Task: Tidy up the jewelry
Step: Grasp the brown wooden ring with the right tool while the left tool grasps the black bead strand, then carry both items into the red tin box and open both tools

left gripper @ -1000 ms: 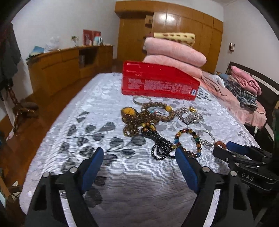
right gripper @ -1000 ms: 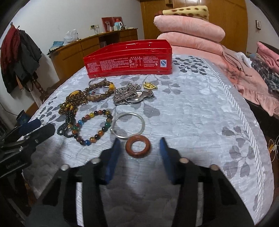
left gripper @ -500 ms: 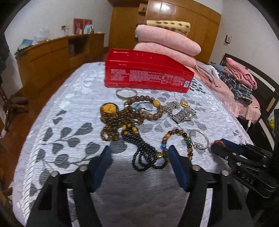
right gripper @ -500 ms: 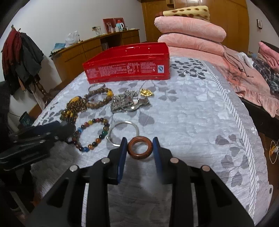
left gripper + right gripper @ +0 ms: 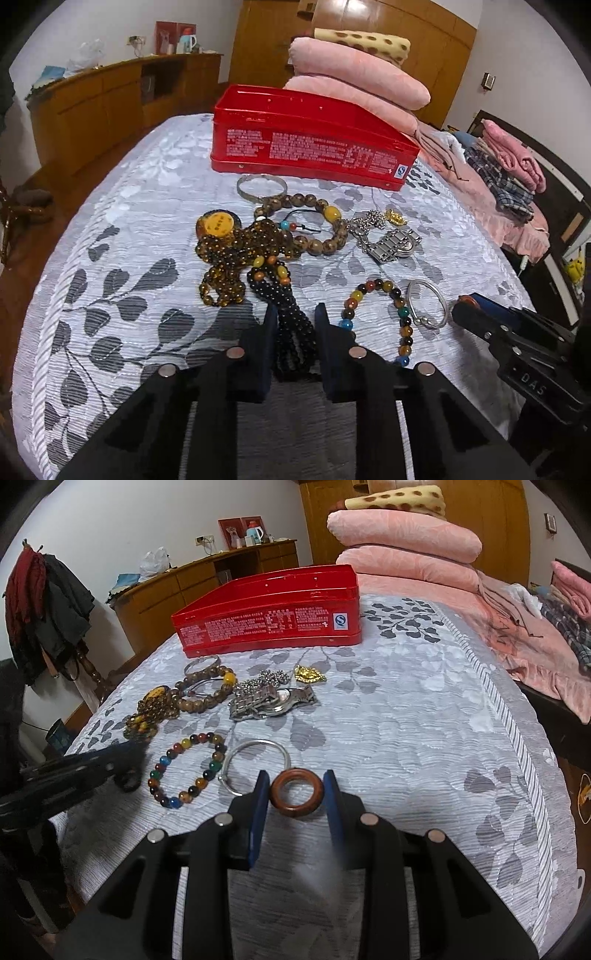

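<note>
My left gripper [image 5: 295,325] is shut on a black bead necklace [image 5: 284,306] lying on the grey leaf-patterned bedspread [image 5: 147,229]. My right gripper [image 5: 295,794] is shut on a brown wooden ring [image 5: 296,793]. Next to them lie a multicoloured bead bracelet [image 5: 184,768], a thin silver bangle [image 5: 255,764], amber beads [image 5: 229,254], a brown bead bracelet [image 5: 314,225], a metal watch [image 5: 273,701] and a gold pendant [image 5: 309,674]. An open red tin [image 5: 310,147] stands behind the jewelry.
Folded pink blankets [image 5: 402,550] are stacked behind the tin. Pink and plaid clothes [image 5: 506,166] lie at the right. A wooden sideboard [image 5: 103,103] stands at the left. The bed's right edge [image 5: 532,738] drops off near my right gripper.
My left gripper has moved forward to the black necklace and closed on it. My right gripper has closed on the wooden ring.
</note>
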Motion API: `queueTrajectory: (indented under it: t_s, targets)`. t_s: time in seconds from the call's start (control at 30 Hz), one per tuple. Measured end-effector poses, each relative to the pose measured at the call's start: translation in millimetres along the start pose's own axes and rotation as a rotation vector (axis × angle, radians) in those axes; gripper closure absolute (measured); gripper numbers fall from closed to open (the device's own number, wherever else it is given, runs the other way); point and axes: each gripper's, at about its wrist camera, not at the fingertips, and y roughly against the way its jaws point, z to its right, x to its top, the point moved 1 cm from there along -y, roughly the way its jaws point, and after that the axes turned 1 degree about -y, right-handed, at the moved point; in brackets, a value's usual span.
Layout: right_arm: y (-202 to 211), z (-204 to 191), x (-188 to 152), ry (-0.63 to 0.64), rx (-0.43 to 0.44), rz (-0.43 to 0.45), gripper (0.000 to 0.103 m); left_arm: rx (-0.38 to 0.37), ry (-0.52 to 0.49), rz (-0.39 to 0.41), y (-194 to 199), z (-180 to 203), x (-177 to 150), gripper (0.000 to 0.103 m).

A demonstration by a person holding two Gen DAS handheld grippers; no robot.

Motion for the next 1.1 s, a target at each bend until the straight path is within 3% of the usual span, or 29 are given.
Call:
queueTrajectory:
  t_s: [0.2,0.4,0.63,0.83,1.1]
  targets:
    - [-3.1,-3.2,-0.2,0.013,-0.027,-0.013,0.074,-0.009,0.025,-0.012,18.3,-14.7,-11.8,0.084]
    - [-1.2,-1.7,0.0,0.007,-0.035,-0.010,0.075,0.004,0.023,-0.020,15.8,-16.5,-14.0,0.076]
    - [18.7,-6.6,21.5,0.040,-0.016,0.072,0.075,-0.037,0.060,0.019,20.4,-22.0,-12.4,0.088]
    - [24.7,-7.2,80.7,0.067,0.010,0.164,0.075,-0.068,0.038,0.114,42.9,-15.3,8.9,0.089]
    - [-19.0,-2.0,172.9,0.062,0.024,0.193,0.075,-0.083,-0.033,0.245,47.5,-4.0,88.1,0.089]
